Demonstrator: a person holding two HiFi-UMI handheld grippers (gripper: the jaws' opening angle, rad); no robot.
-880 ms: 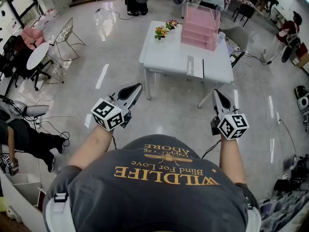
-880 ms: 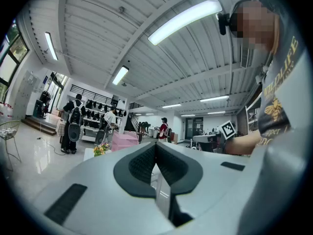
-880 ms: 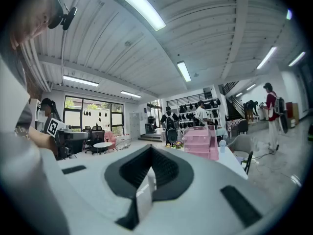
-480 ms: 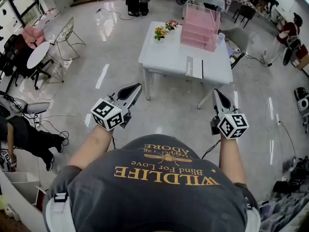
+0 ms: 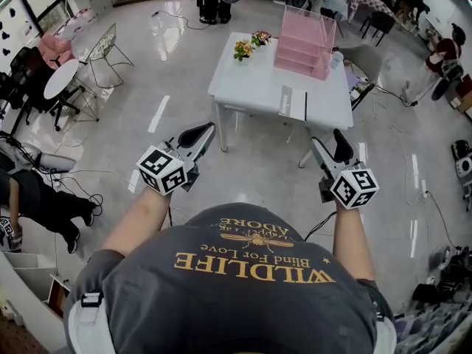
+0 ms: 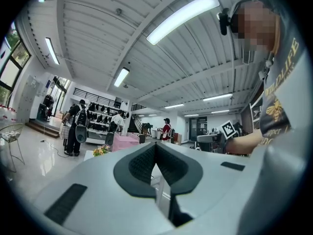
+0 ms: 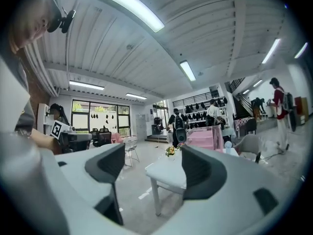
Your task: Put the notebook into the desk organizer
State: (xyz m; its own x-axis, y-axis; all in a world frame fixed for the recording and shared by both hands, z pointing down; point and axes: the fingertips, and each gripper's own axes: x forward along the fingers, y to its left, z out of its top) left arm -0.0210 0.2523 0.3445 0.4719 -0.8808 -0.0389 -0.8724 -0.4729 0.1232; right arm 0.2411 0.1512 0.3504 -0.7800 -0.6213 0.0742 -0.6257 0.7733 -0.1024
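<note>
A flat grey and white notebook [image 5: 293,103] lies near the front edge of the white table [image 5: 251,87]. At the table's far right corner stands the pink tiered desk organizer [image 5: 305,41], which also shows in the right gripper view [image 7: 205,137]. Both grippers hang in the air over the floor, well short of the table. My left gripper [image 5: 199,134] is shut, its pads [image 6: 142,163] meeting with nothing between them. My right gripper [image 5: 330,146] is open and empty, its jaws [image 7: 152,168] framing the table's near corner.
A small bunch of flowers [image 5: 249,45] sits at the table's far left. A grey chair [image 5: 361,54] stands behind the table. A round white table [image 5: 59,82] and a wire chair [image 5: 103,50] stand at the left. Cables cross the floor; a seated person [image 5: 37,205] is at the left.
The right gripper's jaws have spread apart from a nearly closed stance. The table sits slightly nearer in the head view. The left gripper has barely moved.
</note>
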